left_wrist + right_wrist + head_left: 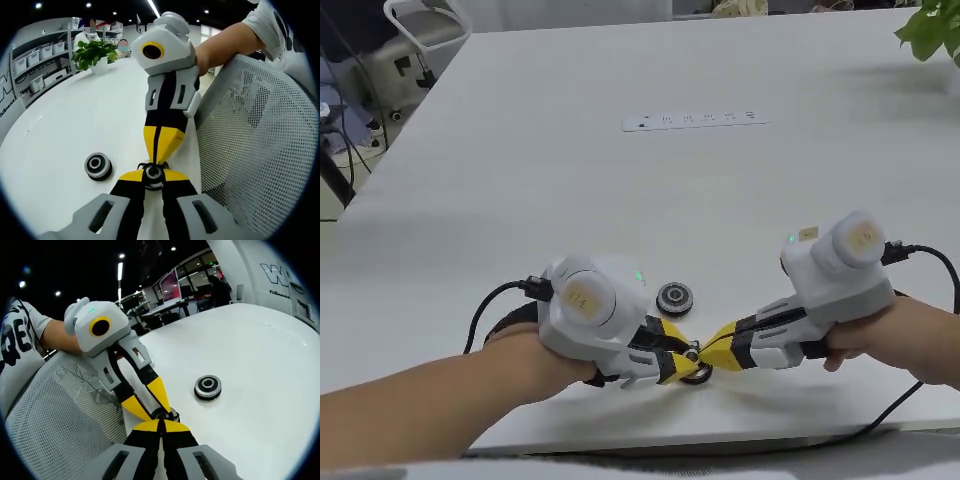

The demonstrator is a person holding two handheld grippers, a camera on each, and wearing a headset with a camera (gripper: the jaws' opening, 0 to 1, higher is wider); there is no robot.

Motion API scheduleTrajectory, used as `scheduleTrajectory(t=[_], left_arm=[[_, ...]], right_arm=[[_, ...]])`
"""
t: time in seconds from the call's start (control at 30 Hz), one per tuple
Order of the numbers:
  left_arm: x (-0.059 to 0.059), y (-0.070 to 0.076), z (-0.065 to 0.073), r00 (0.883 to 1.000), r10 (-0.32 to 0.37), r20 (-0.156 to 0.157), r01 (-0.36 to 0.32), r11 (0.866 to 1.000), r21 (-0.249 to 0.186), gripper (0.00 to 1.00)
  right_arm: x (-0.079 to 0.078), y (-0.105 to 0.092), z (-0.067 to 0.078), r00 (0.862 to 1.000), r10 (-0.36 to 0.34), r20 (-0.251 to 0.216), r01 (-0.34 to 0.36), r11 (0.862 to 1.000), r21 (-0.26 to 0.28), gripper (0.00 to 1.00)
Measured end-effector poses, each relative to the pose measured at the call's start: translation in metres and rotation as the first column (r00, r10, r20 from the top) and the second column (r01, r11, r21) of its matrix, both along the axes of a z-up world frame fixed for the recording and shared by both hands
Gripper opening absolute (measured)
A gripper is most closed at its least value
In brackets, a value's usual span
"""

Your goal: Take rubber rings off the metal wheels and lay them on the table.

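**Two grippers meeting on one metal wheel at the near edge of the surface**

**Head view.** The left gripper point(682, 360) and the right gripper point(708, 358) point their yellow-tipped fingers at each other. They meet at a small round silver metal wheel point(696, 374), the held wheel, at the near edge of the white flat surface point(620, 200). A second round metal wheel with a dark rubber rim point(675, 297), the free wheel, lies flat just behind the grippers. A long white power strip point(695, 121) lies well beyond it. The green leafy plant point(932, 30) stands at the far right corner.

**Left gripper view.** The left gripper point(153, 176) has its two fingers point(131, 175) on opposite sides of the held wheel point(153, 173), pinching it. The right gripper point(156, 159) reaches in from above with its fingers pressed together, their tips touching the wheel's upper rim. Thin black strands show there, but whether a ring is caught between the tips cannot be told. The free wheel point(98, 166) rests on the surface point(60, 130) to the left, apart from both grippers. A grey mesh chair back point(260, 140) stands on the right.

**Right gripper view.** The right gripper point(161, 426) shows its fingers point(175, 428) closed against each other. The left gripper point(161, 412) enters from the upper left, its fingers astride the held wheel point(165, 415). The free wheel point(207, 387) lies to the right on the surface point(260, 350).
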State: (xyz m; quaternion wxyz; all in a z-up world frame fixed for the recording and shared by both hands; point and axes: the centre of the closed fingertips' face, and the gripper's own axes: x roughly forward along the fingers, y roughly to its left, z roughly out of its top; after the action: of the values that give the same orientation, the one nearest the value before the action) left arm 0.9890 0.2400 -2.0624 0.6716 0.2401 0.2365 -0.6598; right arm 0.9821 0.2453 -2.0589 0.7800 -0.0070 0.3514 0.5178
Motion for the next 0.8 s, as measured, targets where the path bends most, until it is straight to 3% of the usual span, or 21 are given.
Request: scheduleTrajectory(t=[0.23,0.3,0.37,0.8], left_arm=[[0.0,0.0,0.0,1.0,0.0,0.002,0.0,1.0,-0.001,0.07],[0.0,0.0,0.0,1.0,0.0,0.003,0.0,1.0,-0.001,0.07],[0.0,0.0,0.0,1.0,0.001,0.002,-0.001,1.0,-0.003,0.07],[0.0,0.0,0.0,1.0,-0.017,0.004,0.017,1.0,-0.016,0.08]], right_arm=[[-0.001,0.003,0.004,1.0,0.005,0.001,-0.005,1.0,0.021,0.0],[-0.003,0.009,0.01,1.0,0.014,-0.005,-0.014,0.998,0.066,0.0],[-0.003,0.009,0.009,1.0,0.028,0.014,-0.029,0.999,0.043,0.0],[-0.001,-0.002,-0.001,1.0,0.019,0.017,-0.019,1.0,0.016,0.0]])
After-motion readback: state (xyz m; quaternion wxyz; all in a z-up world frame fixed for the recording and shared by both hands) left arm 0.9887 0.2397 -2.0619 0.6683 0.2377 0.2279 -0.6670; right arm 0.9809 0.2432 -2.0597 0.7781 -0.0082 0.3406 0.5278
